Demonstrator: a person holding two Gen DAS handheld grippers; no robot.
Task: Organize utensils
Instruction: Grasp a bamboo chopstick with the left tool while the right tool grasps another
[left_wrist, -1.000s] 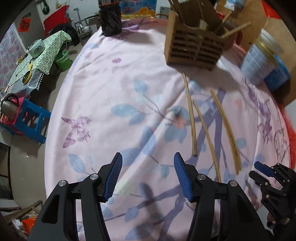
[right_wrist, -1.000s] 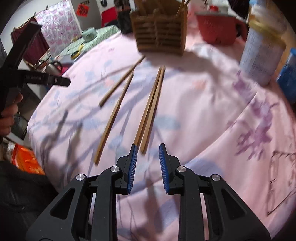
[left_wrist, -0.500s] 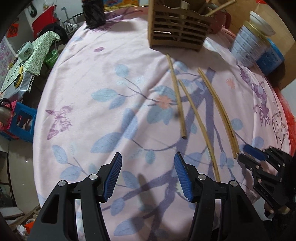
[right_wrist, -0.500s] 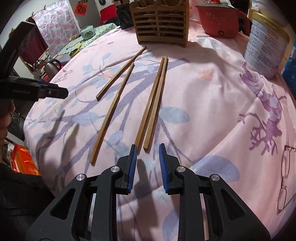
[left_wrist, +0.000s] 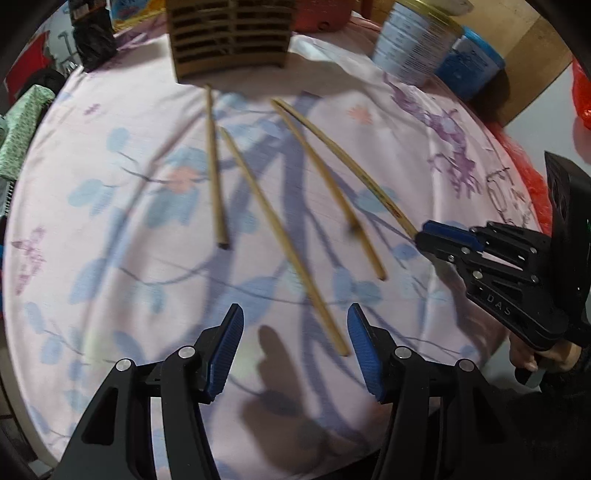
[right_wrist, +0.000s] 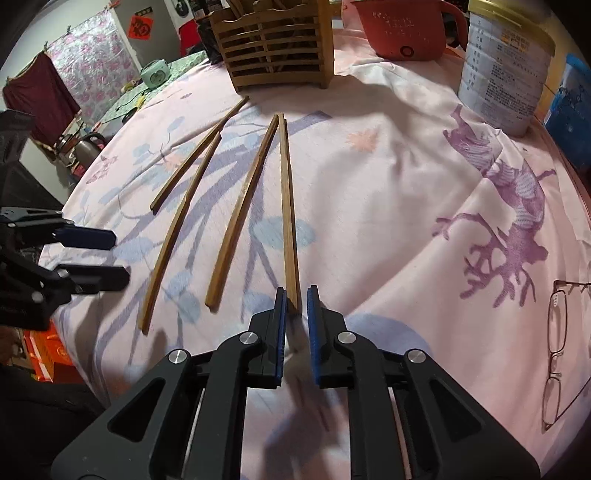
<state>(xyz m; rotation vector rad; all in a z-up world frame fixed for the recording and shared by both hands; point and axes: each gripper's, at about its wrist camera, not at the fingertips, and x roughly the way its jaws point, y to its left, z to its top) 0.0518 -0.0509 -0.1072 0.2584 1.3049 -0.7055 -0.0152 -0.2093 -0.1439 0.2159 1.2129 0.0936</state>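
So there are four chopsticks lying loose on the pink flowered cloth over the bench (right_wrist: 388, 192), all pointing roughly toward the wooden slatted holder (right_wrist: 277, 48) at the far side, which already has some sticks poking out of it. The right tongs (right_wrist: 295, 306) are down at the near end of the rightmost chopstick (right_wrist: 286, 206) and their jaws are closing, with the tip of that stick sitting between the blue pads; there's still a sliver of gap on the right pad's side, so I wouldn't call it a firm clamp yet. The left tongs (left_wrist: 293, 343) hang over the cloth with jaws well apart and nothing in them, and the near end of the long chopstick (left_wrist: 280, 236) lies just ahead of the gap. The other two, a shorter-looking chopstick (left_wrist: 215, 166) on the left and the blurry chopstick (left_wrist: 328, 184) beside the gripped one, sit untouched. My read: this is the pick-up step for the first stick, nothing sorted from this bunch yet. Next it needs the right pads to finish pinching, then a lift that keeps the stick from swinging or slipping out, since it's held right at the end, and a carry over to a slot in the holder. Glasses (right_wrist: 557, 332) lie near the cloth's right edge, well clear.
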